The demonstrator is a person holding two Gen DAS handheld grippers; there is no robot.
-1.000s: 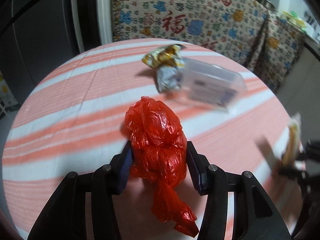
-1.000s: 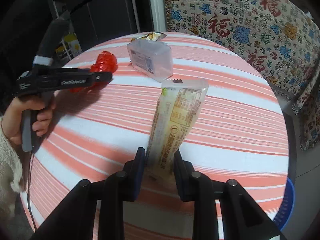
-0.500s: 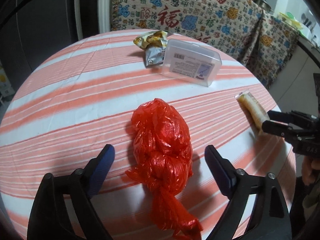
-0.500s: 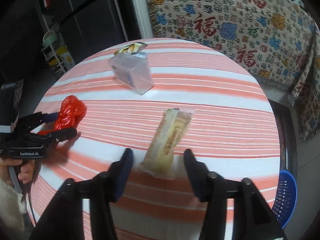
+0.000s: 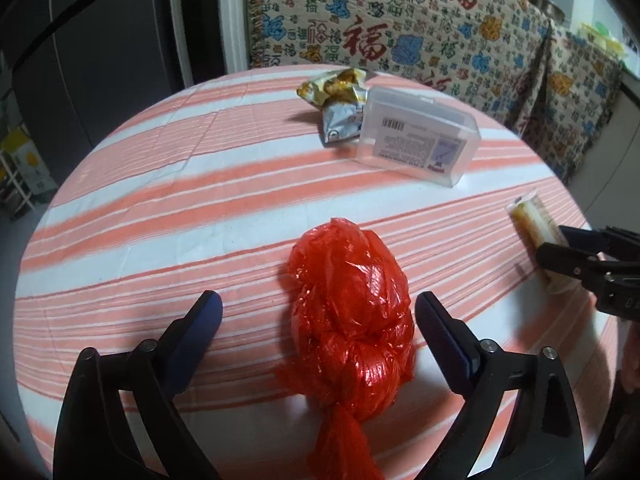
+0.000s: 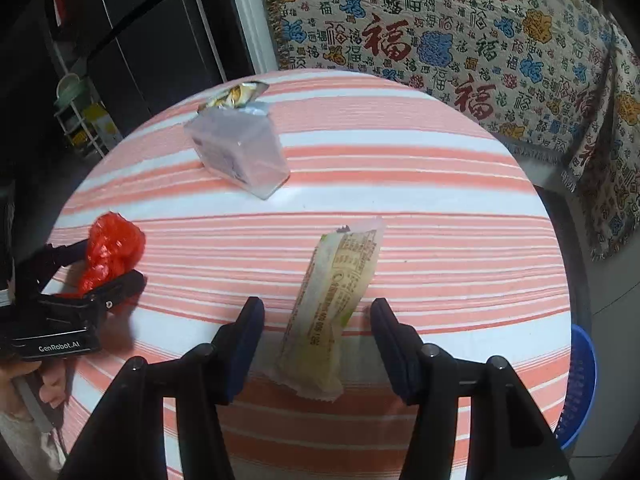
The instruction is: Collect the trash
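Near the tabletop's front edge, the left tool stands released around the red bag, and the right tool released around the wrapper. Close each at the thickest part, I think. Only the basket's rim shows beyond the right edge.

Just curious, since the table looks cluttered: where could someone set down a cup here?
The widest bare stretch of striped tablecloth lies left of the red plastic bag, toward the dark cabinet. Another lies right of the long snack wrapper and clear plastic box. It is crowded at the far edge, where the crumpled foil wrapper touches the box.
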